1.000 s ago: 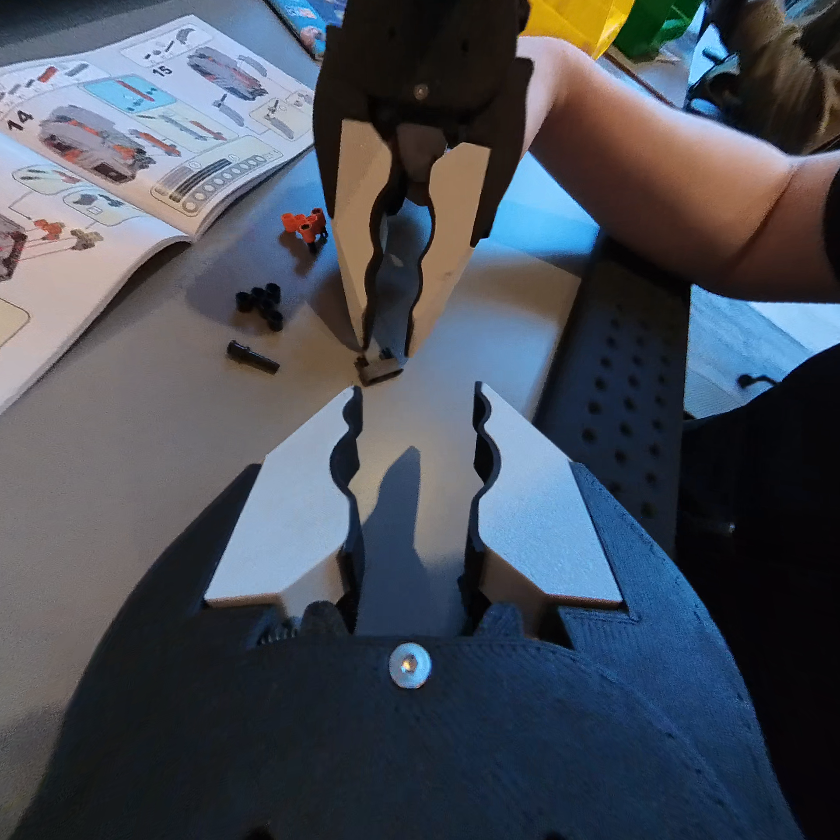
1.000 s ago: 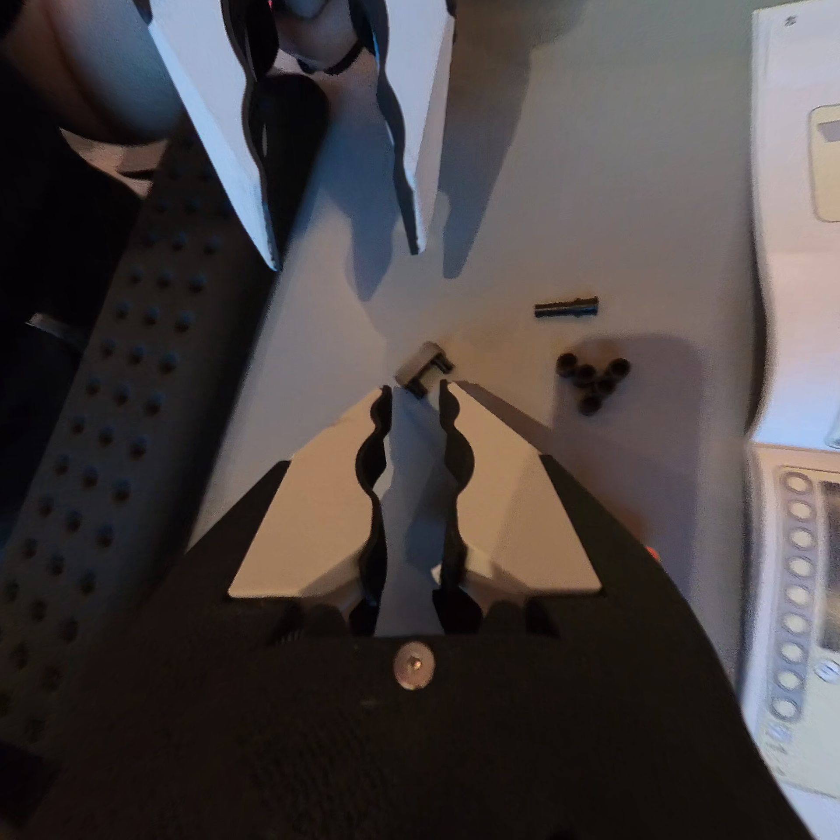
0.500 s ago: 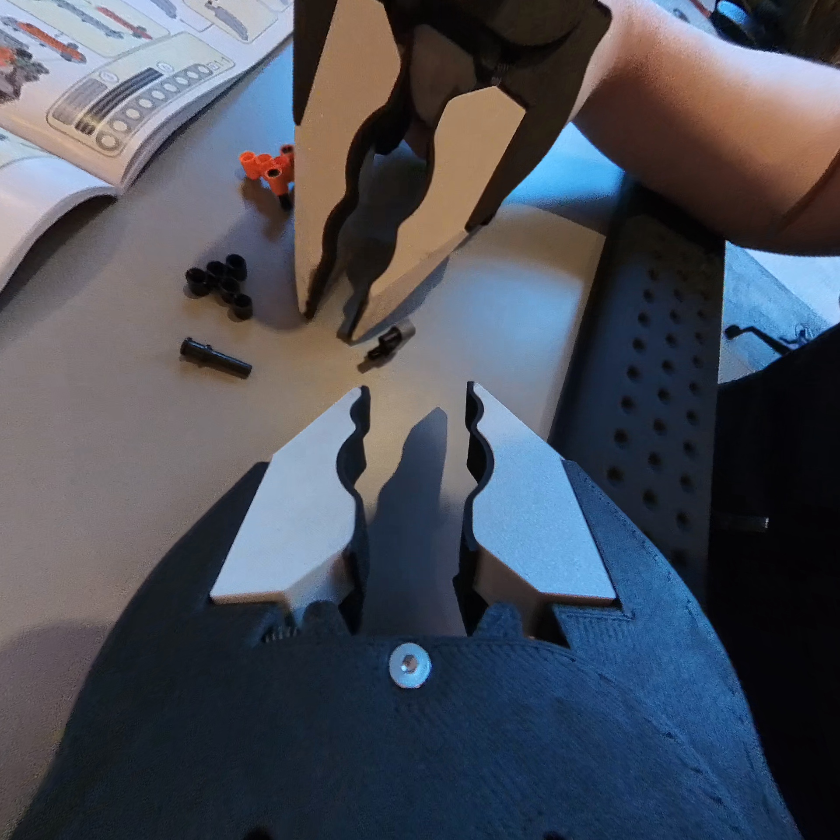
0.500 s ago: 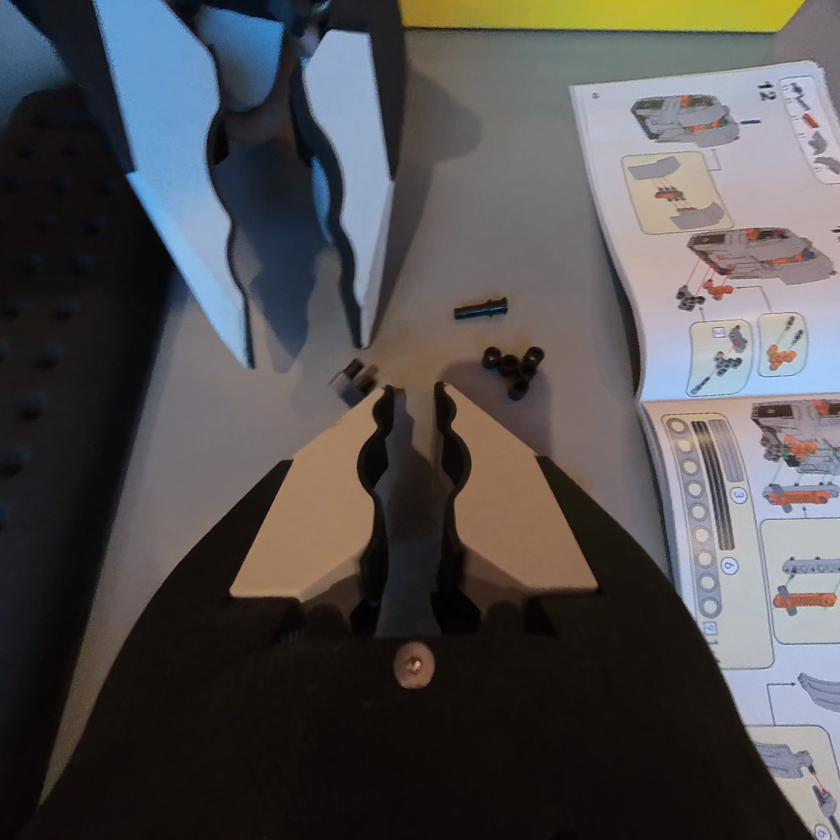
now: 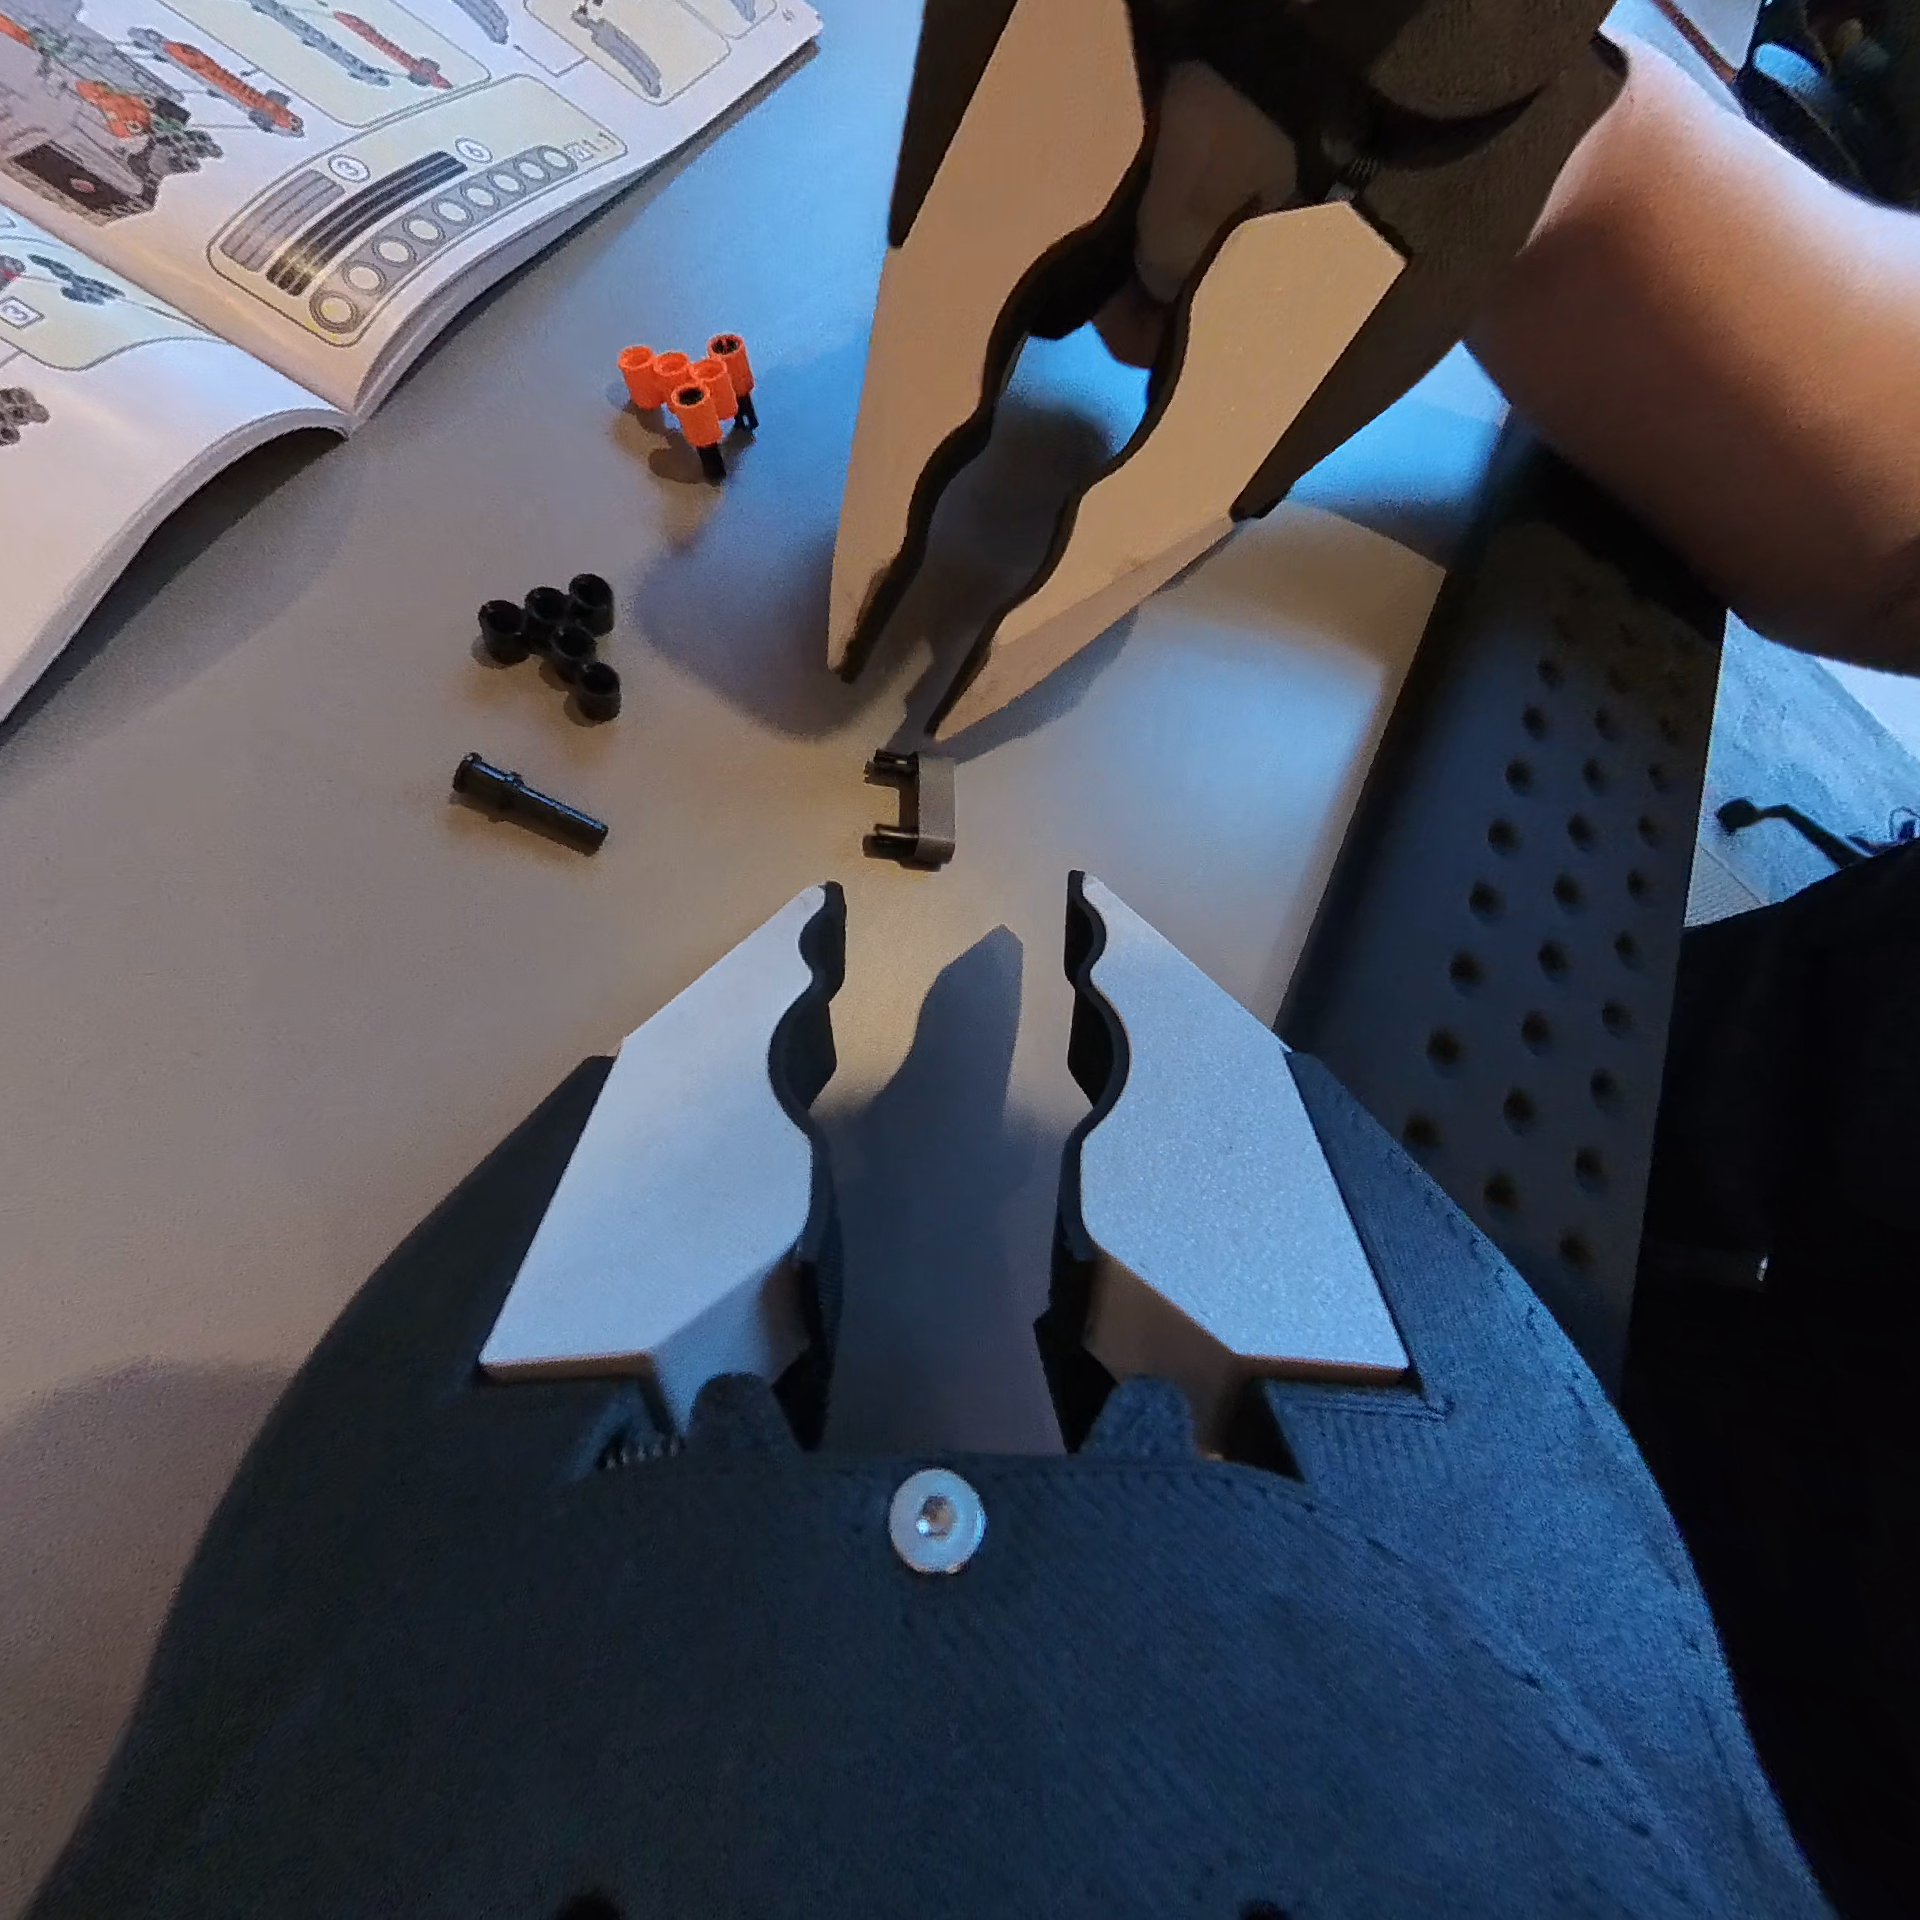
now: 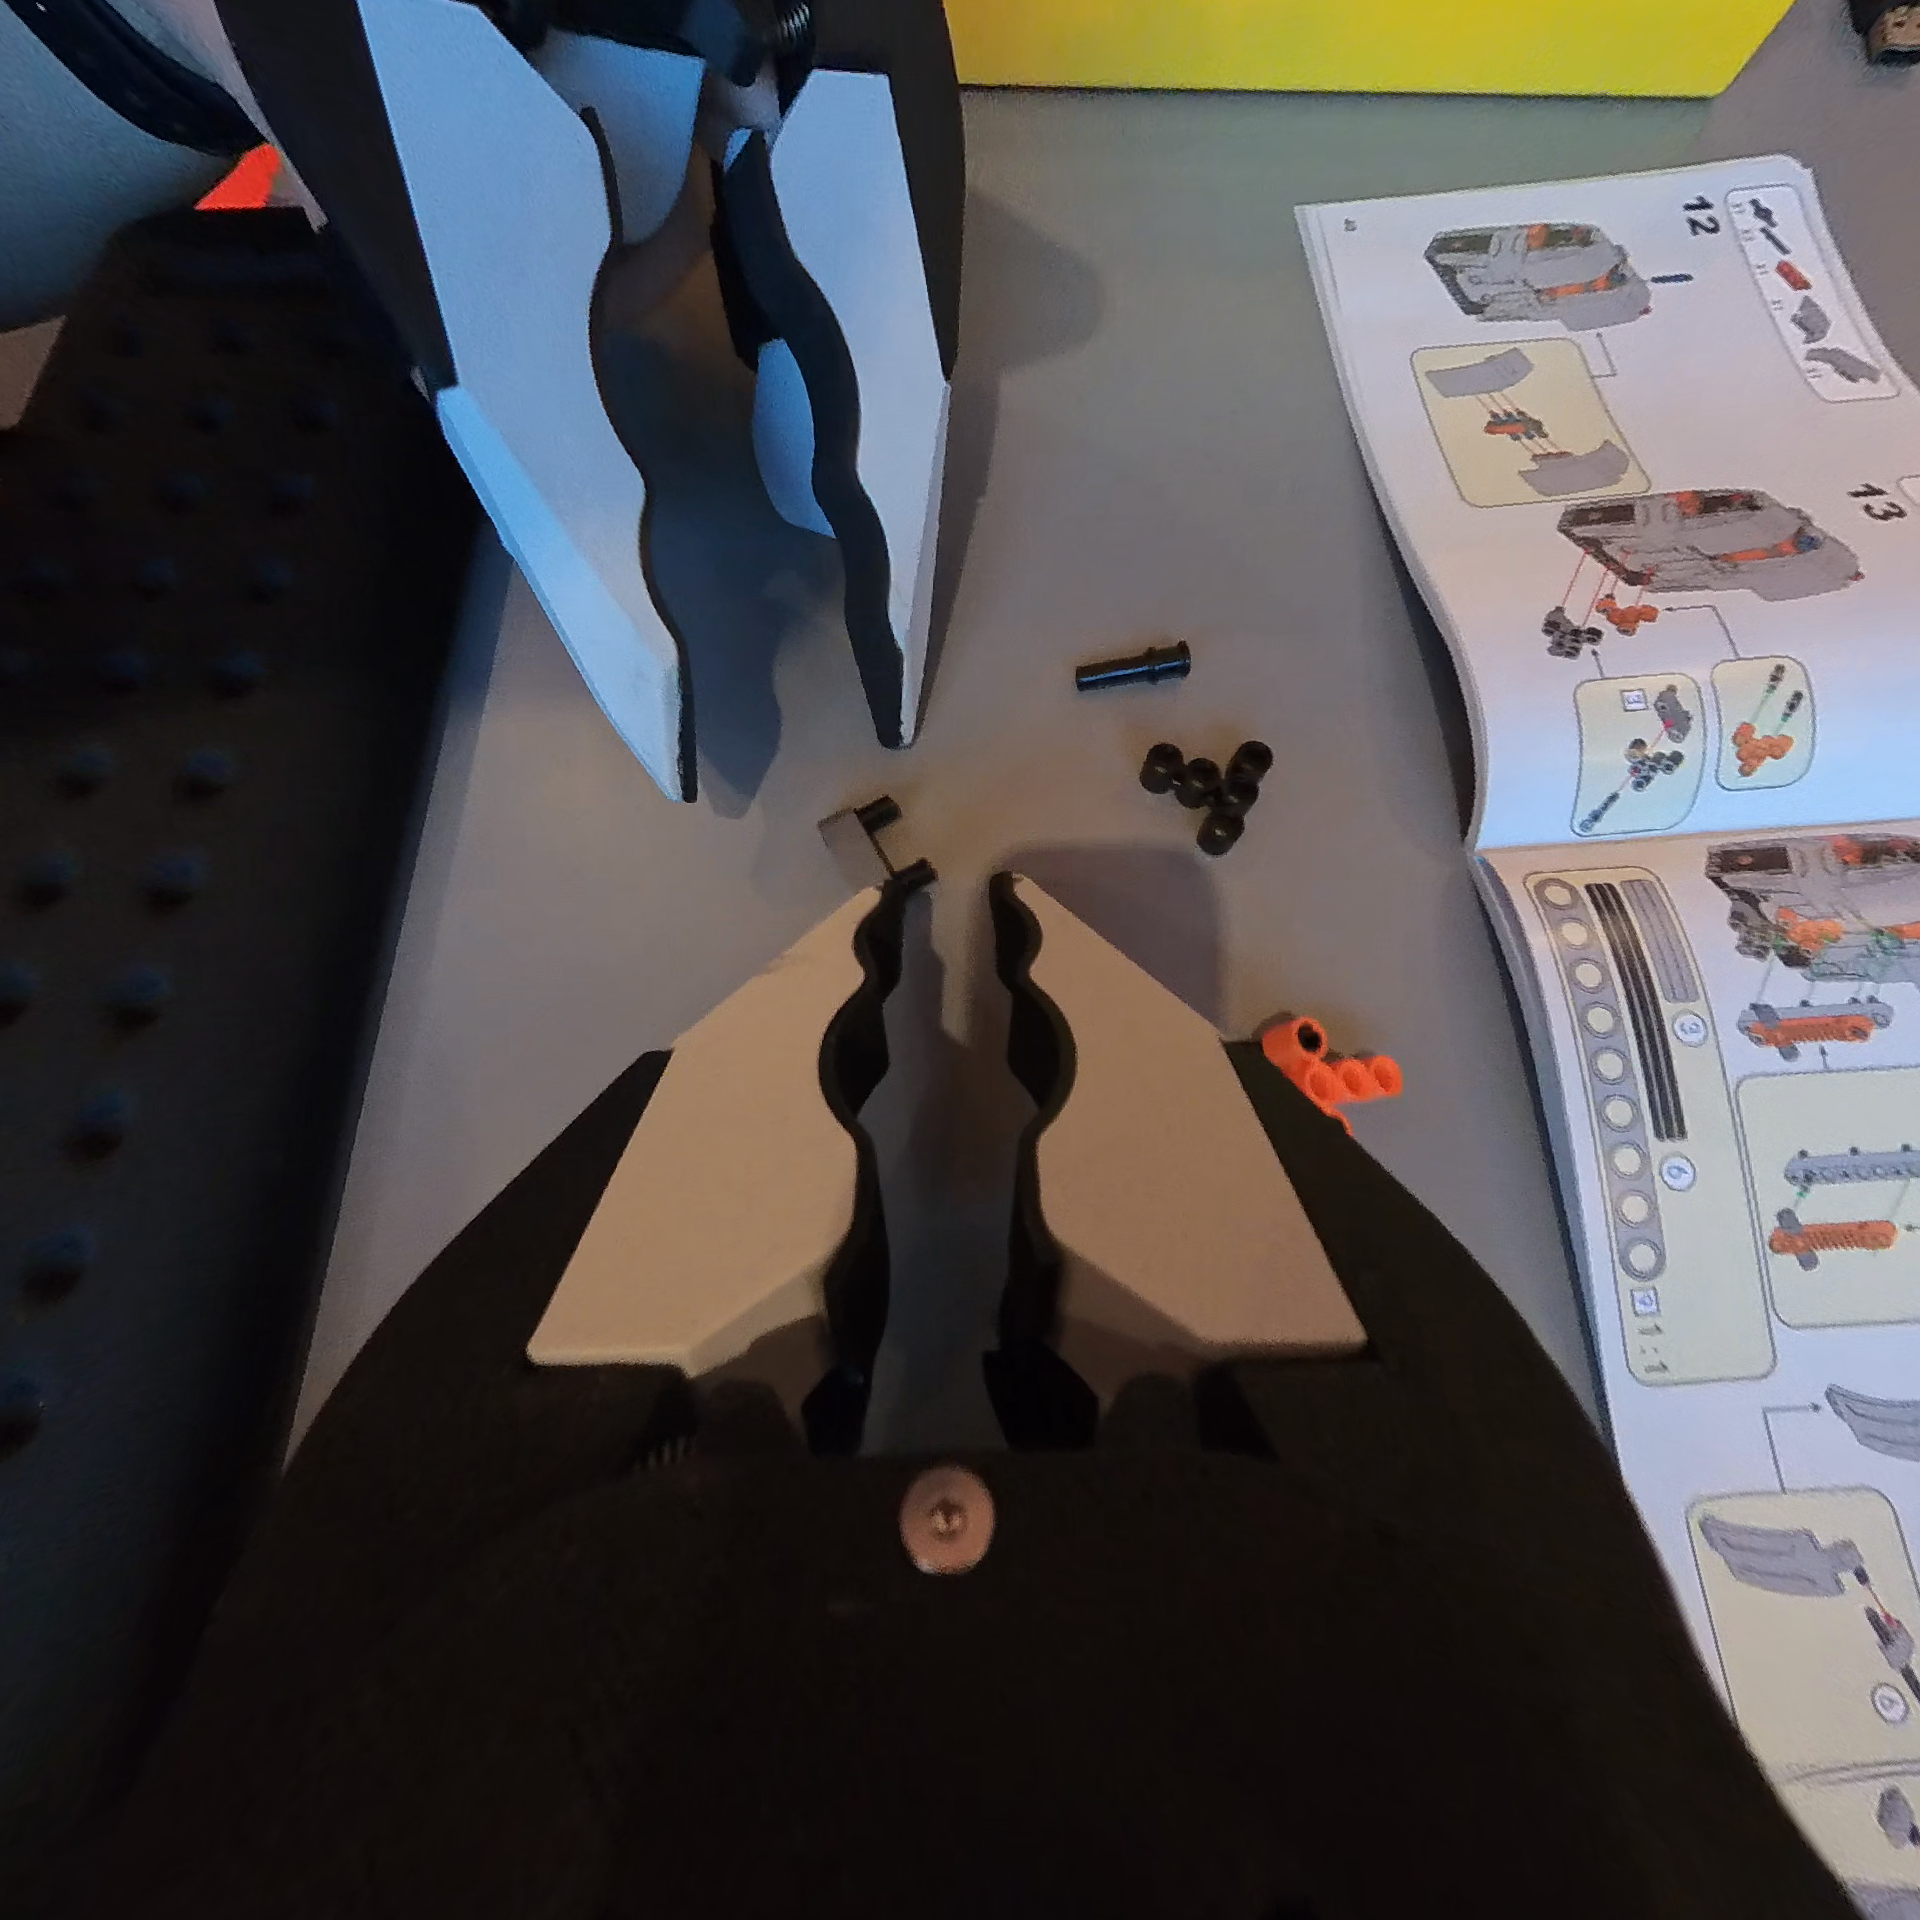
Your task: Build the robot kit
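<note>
While both grippers stood empty, the grey pin piece (image 5: 914,805) lay between them, touching the narrowly parted right gripper (image 6: 945,883), just ahead of the wider left gripper (image 5: 956,899).

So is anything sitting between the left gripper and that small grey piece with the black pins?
Nothing visible does. The small grey piece lies on bare table just beyond the open left gripper. The right gripper points at it from the far side, beyond it.

Dim, hard shadows, wide-angle distortion

matt grey tabletop (image 5: 208,1039) | glossy paper booklet (image 5: 156,343) | shiny black plastic pin (image 5: 528,803)
</note>
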Tool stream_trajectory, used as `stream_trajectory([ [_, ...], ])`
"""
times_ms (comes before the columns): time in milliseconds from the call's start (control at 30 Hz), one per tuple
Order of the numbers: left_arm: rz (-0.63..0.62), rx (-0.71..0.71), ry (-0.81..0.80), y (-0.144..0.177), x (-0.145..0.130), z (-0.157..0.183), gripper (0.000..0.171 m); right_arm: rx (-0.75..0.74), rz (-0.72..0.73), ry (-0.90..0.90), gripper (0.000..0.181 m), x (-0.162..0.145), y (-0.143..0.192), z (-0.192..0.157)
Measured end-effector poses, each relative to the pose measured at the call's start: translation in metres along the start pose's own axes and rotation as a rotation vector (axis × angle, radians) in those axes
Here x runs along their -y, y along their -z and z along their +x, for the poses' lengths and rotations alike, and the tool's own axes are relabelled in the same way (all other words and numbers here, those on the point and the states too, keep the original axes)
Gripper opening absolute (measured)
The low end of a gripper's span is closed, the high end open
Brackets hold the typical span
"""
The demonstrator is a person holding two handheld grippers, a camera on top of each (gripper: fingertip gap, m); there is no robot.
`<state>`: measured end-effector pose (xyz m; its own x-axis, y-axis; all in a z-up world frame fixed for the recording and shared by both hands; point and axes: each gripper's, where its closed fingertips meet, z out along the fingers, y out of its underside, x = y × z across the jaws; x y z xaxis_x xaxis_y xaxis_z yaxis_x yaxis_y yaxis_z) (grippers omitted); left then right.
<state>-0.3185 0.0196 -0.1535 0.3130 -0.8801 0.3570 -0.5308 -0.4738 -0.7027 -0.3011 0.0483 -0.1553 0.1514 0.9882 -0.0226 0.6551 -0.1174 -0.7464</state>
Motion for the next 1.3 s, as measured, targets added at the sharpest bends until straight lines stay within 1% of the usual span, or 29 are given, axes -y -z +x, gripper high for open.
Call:
stream_trajectory([
  [67,-0.002,0.017,-0.013,0.0,-0.001,0.0,0.039,-0.013,0.029,0.001,0.016,0.001,0.006,-0.003],
  [167,0.003,0.025,-0.013,0.001,-0.002,0.001,0.039,0.007,0.092,0.016,0.02,0.005,0.01,-0.016],
  [233,0.002,0.045,-0.015,0.002,-0.003,-0.002,0.039,-0.006,0.08,0.034,0.024,0.004,0.005,-0.015],
  [300,-0.006,0.064,-0.015,0.004,-0.003,-0.004,0.039,-0.015,0.052,0.041,0.023,0.0,0.0,-0.012],
  [367,-0.007,0.081,-0.012,0.006,-0.004,-0.007,0.039,0.031,0.063,0.025,0.018,0.001,-0.004,-0.017],
  [400,-0.004,0.086,-0.005,0.007,-0.005,-0.008,0.039,0.053,0.067,0.016,0.013,0.003,-0.006,-0.02],
  [467,0.002,0.093,0.01,0.01,-0.007,-0.01,0.039,0.052,0.061,0.031,0.008,0.006,-0.011,-0.02],
  [533,0.006,0.106,0.019,0.014,-0.008,-0.012,0.039,0.038,0.056,0.052,0.009,0.008,-0.014,-0.019],
  [633,0.02,0.114,0.036,0.021,-0.008,-0.013,0.039,0.027,0.069,0.055,0.017,0.009,-0.011,-0.02],
  [733,0.063,0.11,0.072,0.027,-0.001,-0.014,0.037,-0.002,0.105,0.039,0.018,0.01,0.002,-0.016],
  [800,0.098,0.149,0.102,0.029,0.007,-0.023,0.034,-0.043,0.118,0.04,0.018,0.012,0.012,-0.009],
  [967,0.149,0.231,0.053,0.02,0.032,-0.034,0.033,-0.121,0.119,0.036,0.018,0.012,0.025,0.006],
  [1133,0.076,0.297,-0.017,0.003,0.043,-0.043,0.029,-0.145,0.109,0.041,0.017,0.009,0.027,0.01],
  [1300,0.004,0.367,-0.049,-0.005,0.042,-0.056,0.026,-0.166,0.111,0.044,0.017,0.013,0.033,0.012],
])
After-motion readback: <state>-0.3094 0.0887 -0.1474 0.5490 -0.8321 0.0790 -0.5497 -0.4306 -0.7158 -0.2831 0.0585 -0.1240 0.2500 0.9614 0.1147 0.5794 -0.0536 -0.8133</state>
